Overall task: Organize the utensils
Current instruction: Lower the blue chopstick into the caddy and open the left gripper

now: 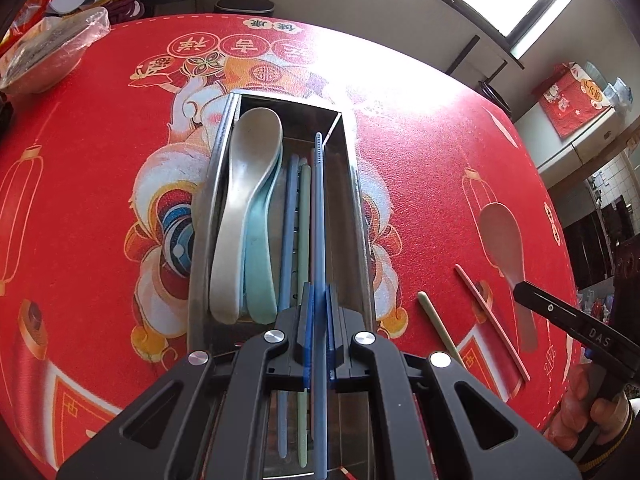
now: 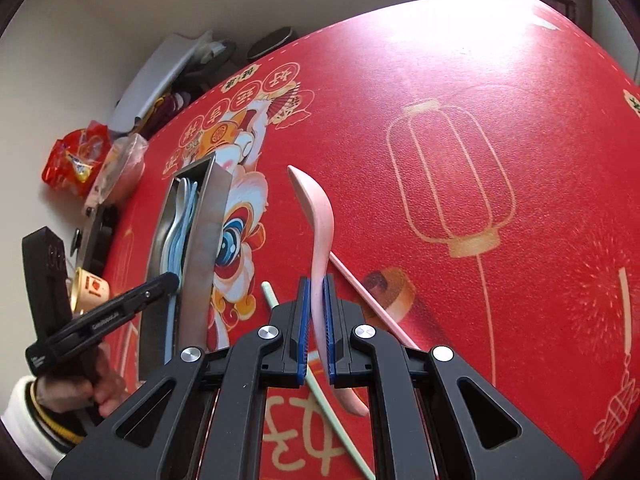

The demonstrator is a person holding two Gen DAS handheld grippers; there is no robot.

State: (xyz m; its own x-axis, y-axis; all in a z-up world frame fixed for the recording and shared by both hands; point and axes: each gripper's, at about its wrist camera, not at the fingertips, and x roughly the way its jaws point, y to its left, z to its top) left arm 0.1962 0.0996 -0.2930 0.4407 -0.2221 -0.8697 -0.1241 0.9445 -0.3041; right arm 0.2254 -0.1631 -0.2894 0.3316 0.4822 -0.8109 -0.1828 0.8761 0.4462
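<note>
The left gripper clamps a blue chopstick lengthwise over the steel utensil box, where a grey spoon, a teal spoon and more chopsticks already lie. The right gripper pinches a pink spoon by its handle above the red tablecloth; a green chopstick and a pink chopstick lie loose below. Loading appears well along: next, lower the blue chopstick in and release, then bring the spoon over.
</note>
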